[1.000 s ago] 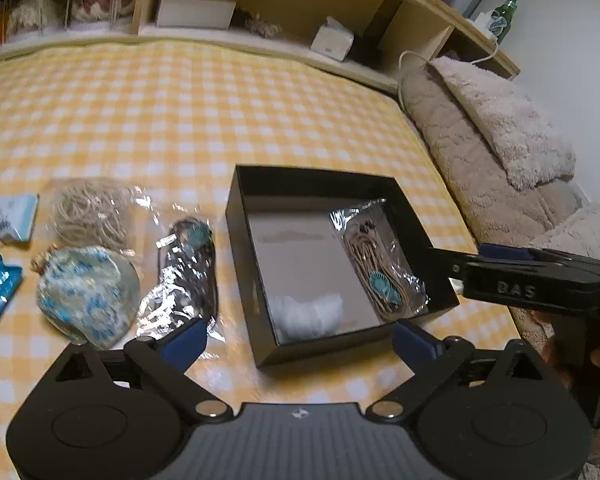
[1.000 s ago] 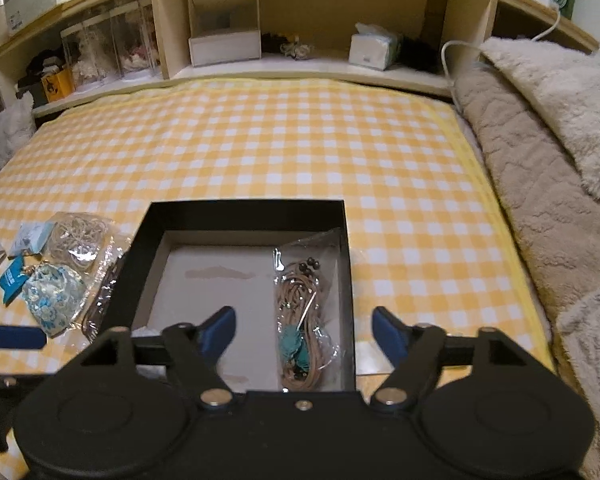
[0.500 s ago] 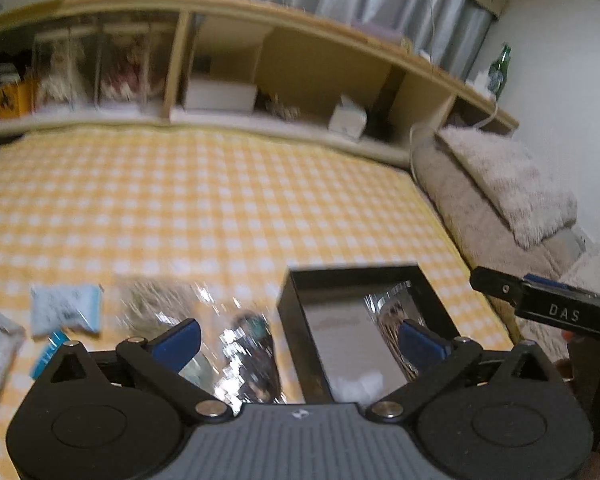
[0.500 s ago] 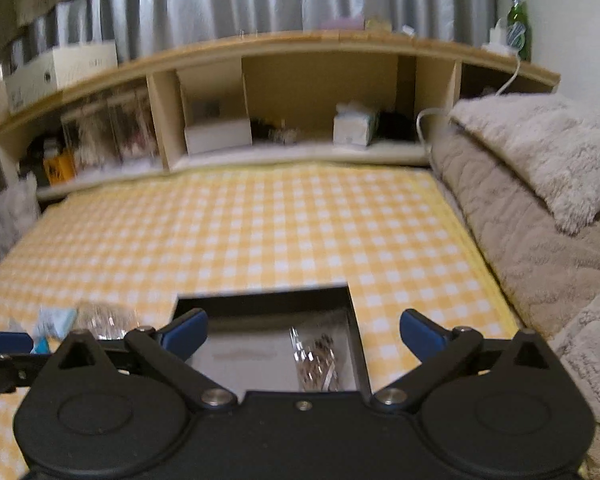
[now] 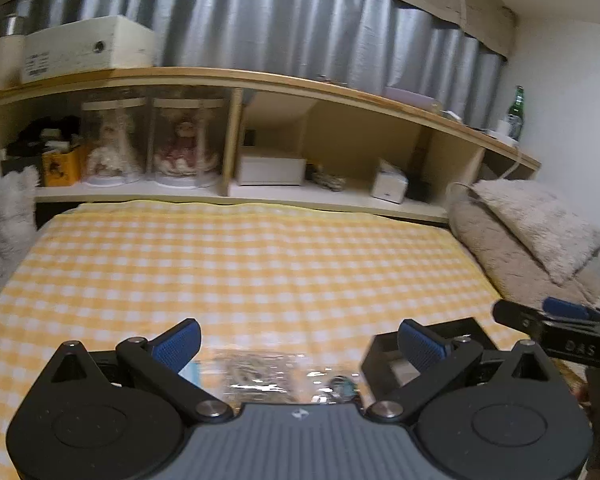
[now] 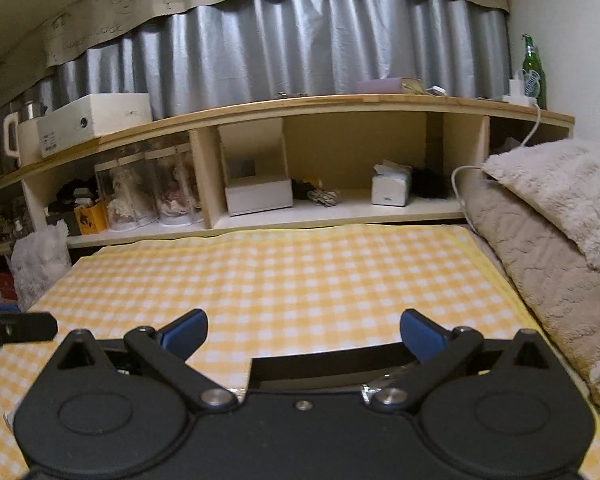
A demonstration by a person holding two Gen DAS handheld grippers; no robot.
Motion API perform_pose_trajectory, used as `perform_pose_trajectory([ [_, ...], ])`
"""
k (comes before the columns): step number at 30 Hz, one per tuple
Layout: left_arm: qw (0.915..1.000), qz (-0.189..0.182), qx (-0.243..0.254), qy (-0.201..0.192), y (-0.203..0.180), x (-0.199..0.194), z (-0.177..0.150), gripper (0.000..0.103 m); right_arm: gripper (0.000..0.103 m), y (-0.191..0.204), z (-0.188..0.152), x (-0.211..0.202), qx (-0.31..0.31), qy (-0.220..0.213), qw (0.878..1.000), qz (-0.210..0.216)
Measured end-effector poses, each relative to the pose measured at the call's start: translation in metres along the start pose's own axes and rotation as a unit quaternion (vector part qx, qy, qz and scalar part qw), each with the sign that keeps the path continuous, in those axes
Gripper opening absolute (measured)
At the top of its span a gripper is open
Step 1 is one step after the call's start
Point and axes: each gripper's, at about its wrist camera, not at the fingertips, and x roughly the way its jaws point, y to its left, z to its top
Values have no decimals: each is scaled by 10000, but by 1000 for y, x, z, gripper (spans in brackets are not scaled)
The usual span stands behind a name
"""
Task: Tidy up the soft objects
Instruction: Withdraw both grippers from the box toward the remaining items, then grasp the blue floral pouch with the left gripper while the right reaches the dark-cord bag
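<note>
On the checked cloth (image 5: 260,264): clear packets (image 5: 260,372) left of the box (image 6: 324,364) (both half hidden by gripper bodies). Behind the cloth, shelving (image 6: 340,208) with cased dolls (image 5: 148,148) at left. Along the cloth's right edge, cushions (image 6: 548,216).

I'm holding my left gripper (image 5: 300,340) with its jaws spread wide above the checkered cloth (image 5: 240,272); a clear packet (image 5: 268,372) is lying below, beside the black box (image 5: 384,364).
</note>
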Motion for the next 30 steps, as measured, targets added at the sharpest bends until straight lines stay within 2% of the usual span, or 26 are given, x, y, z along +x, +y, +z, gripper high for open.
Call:
perform_pose_trajectory([
  [7, 9996, 189, -191, -49, 30, 9, -10, 103, 103, 34, -14, 6, -197, 100, 9998, 0],
  [12, 9995, -61, -234, 194, 36, 23, -27, 101, 103, 51, -27, 11, -278, 255, 9992, 149],
  [15, 9978, -272, -337, 499, 36, 37, -39, 90, 102, 58, -36, 16, -418, 442, 9977, 315],
  [17, 9947, -359, -583, 766, 39, 48, -49, 82, 93, 64, -45, 19, -562, 571, 9960, 385],
  [19, 9903, -425, -875, 988, 44, 60, -58, 77, 92, 73, -53, 22, -775, 710, 9931, 529],
  [24, 9795, -422, -1367, 1421, 57, 86, -77, 69, 87, 95, -74, 36, -1303, 1135, 9812, 864],
  [27, 9770, -242, -1362, 1623, 60, 100, -86, 67, 86, 107, -86, 46, -1574, 1378, 9731, 963],
  [30, 9733, -239, -1434, 1775, 64, 113, -93, 56, 82, 115, -98, 58, -1751, 1622, 9661, 983],
])
